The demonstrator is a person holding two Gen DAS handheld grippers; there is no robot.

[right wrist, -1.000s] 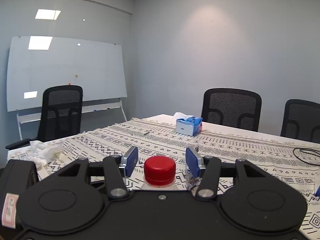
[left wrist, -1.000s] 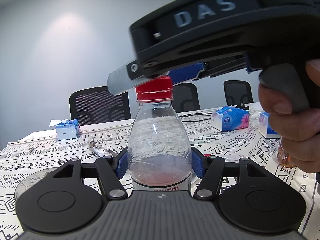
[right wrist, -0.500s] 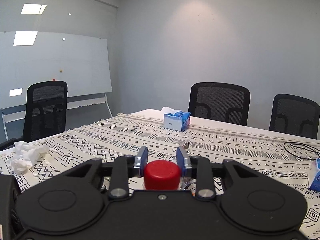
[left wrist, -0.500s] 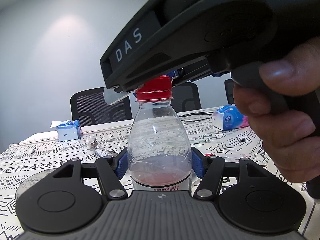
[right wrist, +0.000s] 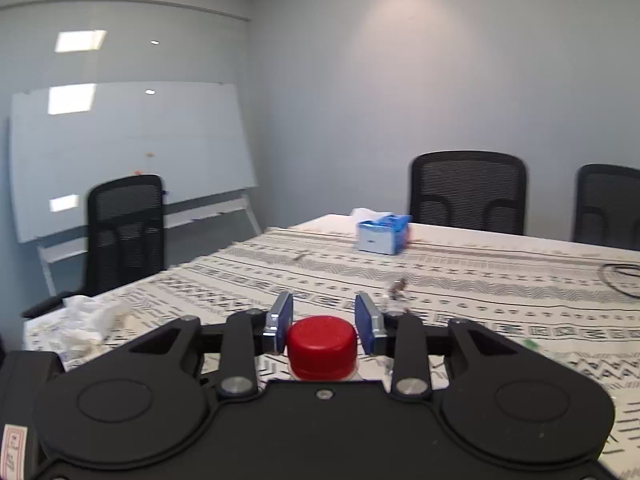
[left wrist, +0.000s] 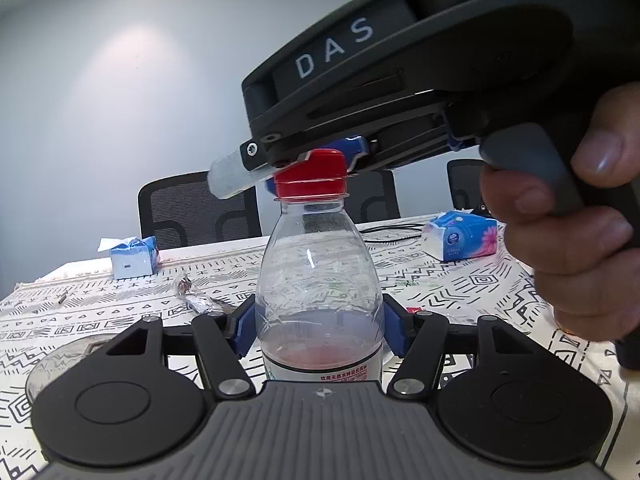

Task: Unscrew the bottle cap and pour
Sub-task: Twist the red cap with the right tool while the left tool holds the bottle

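Note:
A clear plastic bottle with a little pink liquid at the bottom stands upright on the patterned tablecloth. My left gripper is shut on its lower body, blue pads pressed to both sides. The red cap sits on the neck. My right gripper, held by a person's hand, comes in level from the right at cap height. In the right wrist view the red cap sits between the blue pads of the right gripper, which is shut on it.
Blue tissue boxes and a foil wrapper lie beyond the bottle. A clear glass rim shows at lower left. Crumpled tissue, a cable, black chairs and a whiteboard surround the table.
The right gripper's pads closed from open onto the red cap, and the gripper has since swung around it. The bottle and left gripper stayed put.

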